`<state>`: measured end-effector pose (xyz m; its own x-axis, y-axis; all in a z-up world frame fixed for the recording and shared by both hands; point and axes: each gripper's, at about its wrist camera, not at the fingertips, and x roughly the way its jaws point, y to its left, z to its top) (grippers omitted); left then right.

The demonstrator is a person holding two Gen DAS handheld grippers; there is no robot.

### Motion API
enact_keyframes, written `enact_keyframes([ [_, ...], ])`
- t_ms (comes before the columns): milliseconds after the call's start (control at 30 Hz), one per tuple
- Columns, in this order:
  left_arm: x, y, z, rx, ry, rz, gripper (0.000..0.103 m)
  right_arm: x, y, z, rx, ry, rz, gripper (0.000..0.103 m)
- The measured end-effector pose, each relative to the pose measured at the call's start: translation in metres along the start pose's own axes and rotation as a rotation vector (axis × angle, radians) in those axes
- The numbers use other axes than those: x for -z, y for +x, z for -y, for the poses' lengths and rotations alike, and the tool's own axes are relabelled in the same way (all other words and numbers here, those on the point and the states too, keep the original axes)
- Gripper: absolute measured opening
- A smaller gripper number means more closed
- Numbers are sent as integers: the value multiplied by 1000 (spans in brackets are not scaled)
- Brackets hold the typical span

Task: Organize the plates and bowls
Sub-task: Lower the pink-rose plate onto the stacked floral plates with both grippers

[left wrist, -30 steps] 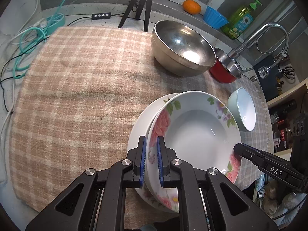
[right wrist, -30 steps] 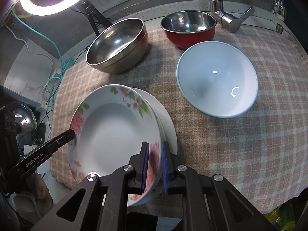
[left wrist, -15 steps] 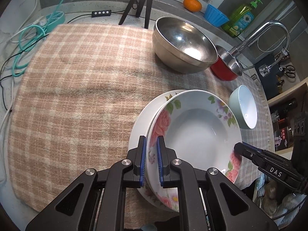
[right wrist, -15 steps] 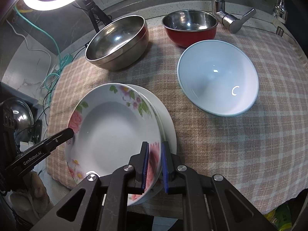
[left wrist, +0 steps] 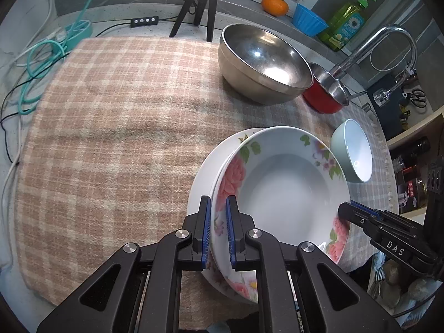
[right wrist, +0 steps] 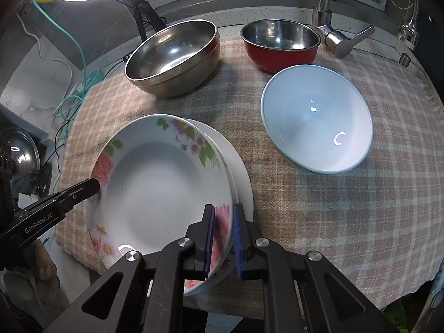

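A floral deep plate (left wrist: 283,194) (right wrist: 155,194) sits over a plain white plate (left wrist: 205,172) (right wrist: 241,183) near the front edge of the checked cloth. My left gripper (left wrist: 217,233) is shut on the floral plate's left rim. My right gripper (right wrist: 222,241) is shut on its right rim; each gripper shows in the other's view, the right gripper (left wrist: 360,219) and the left gripper (right wrist: 77,191). A pale blue bowl (right wrist: 316,122) (left wrist: 352,149), a large steel bowl (left wrist: 263,63) (right wrist: 172,58) and a red steel bowl (right wrist: 280,44) (left wrist: 324,94) stand behind.
A faucet (left wrist: 377,47) (right wrist: 333,27) rises at the back right. An orange (left wrist: 274,5), a blue cup (left wrist: 308,23) and a soap bottle (left wrist: 347,25) sit on the ledge. A tripod (left wrist: 199,2) and cables (left wrist: 41,63) lie at the back left.
Both grippers keep their hold on the floral plate. The views have shifted slightly, with the plates and both grippers moving together a little toward the table's front edge.
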<state>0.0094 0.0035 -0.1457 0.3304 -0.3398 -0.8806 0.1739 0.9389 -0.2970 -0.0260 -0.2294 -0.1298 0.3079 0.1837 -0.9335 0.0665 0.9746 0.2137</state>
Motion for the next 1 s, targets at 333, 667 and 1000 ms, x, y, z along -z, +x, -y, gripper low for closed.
enact_keyframes([
  [333, 2, 2, -1, -12, 5, -1, 9, 0, 3, -7, 23, -25, 8, 14],
  [667, 3, 2, 3, -20, 30, 1, 9, 3, 4, -11, 52, -61, 18, 14],
  [1000, 2, 2, -1, -9, 6, -3, 13, 4, 1, -7, 40, -50, 26, 18],
])
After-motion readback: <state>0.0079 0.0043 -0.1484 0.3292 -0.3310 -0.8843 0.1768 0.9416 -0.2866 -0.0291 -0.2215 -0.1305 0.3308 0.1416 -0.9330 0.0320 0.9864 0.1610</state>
